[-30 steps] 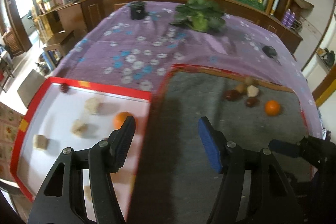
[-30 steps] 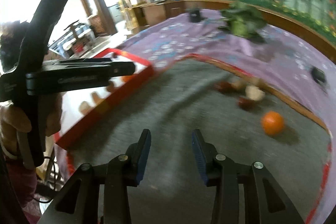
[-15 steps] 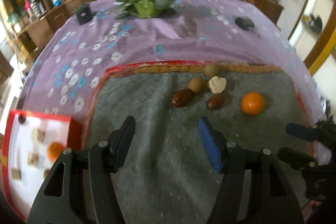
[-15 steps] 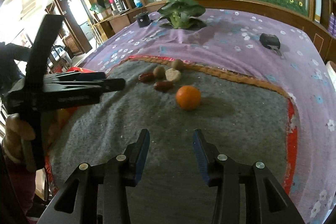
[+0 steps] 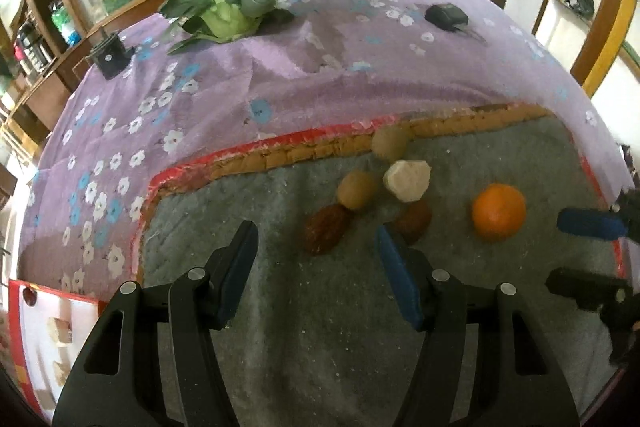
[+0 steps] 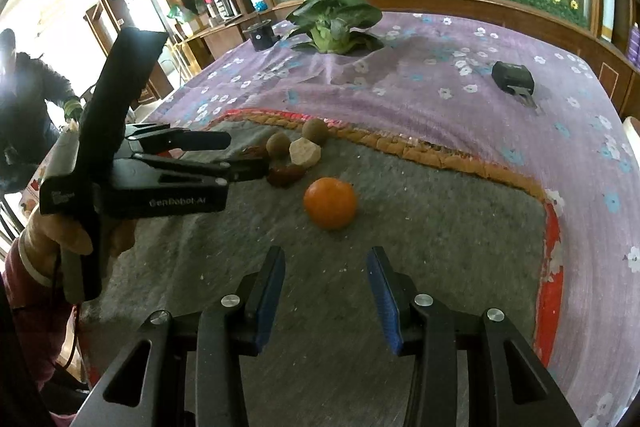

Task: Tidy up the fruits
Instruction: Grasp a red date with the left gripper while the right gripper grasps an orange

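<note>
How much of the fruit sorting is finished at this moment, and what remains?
Partly done: the red-rimmed tray already holds several pieces. In hand: nothing; the left gripper and right gripper are open and empty above the grey mat. Left: the orange, two reddish-brown fruits, two tan round ones and a pale chunk.

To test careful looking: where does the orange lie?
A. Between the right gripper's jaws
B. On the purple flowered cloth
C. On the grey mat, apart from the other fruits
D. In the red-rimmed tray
C: the orange rests on the grey mat, clear of the fruit cluster.
</note>
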